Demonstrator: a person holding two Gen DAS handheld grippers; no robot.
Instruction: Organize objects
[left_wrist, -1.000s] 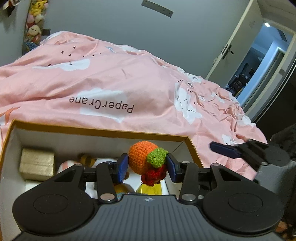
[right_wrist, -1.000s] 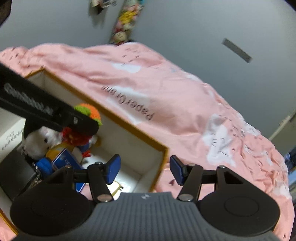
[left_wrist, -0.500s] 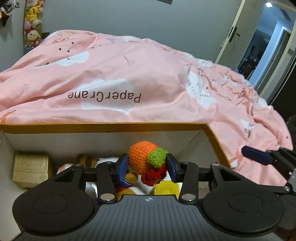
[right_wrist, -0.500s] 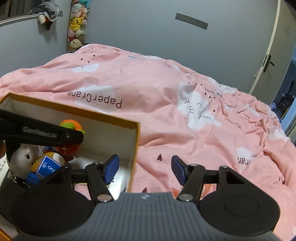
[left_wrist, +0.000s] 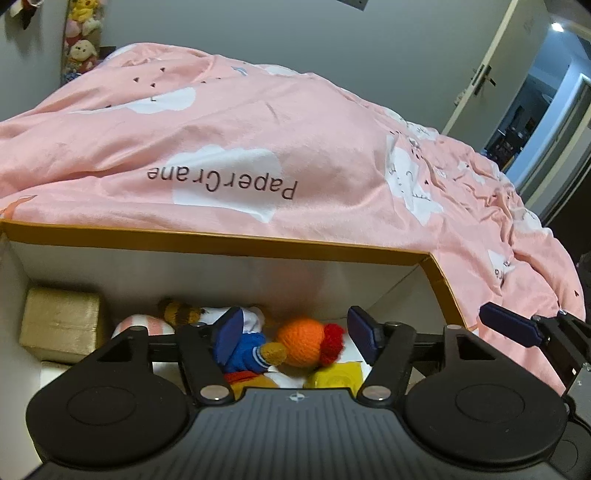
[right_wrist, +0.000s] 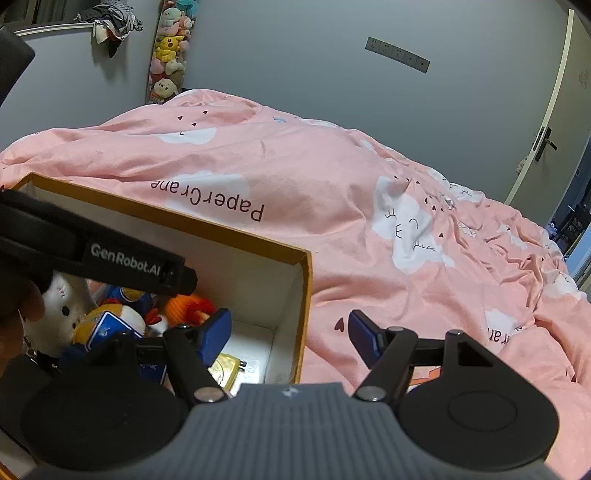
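Observation:
An open box with an orange rim (left_wrist: 236, 242) lies on the pink bed and shows in the right wrist view too (right_wrist: 304, 291). My left gripper (left_wrist: 297, 330) is open above it. The orange crochet toy (left_wrist: 301, 341) with a red tuft lies loose in the box among other toys, below the open fingers; it also shows in the right wrist view (right_wrist: 184, 306). My right gripper (right_wrist: 290, 334) is open and empty, straddling the box's right wall. Its blue fingertip shows in the left wrist view (left_wrist: 509, 325).
In the box are a gold block (left_wrist: 59, 323), a blue plush (left_wrist: 242, 349), a yellow item (left_wrist: 334, 374) and a white plush (right_wrist: 68, 299). The pink duvet (right_wrist: 332, 177) covers the bed. Plush toys (right_wrist: 168, 48) hang on the far wall. A door (right_wrist: 543, 122) stands at right.
My left gripper opened and let go of the orange crochet toy, which dropped into the box among the toys. The right gripper stayed open near the box's right wall.

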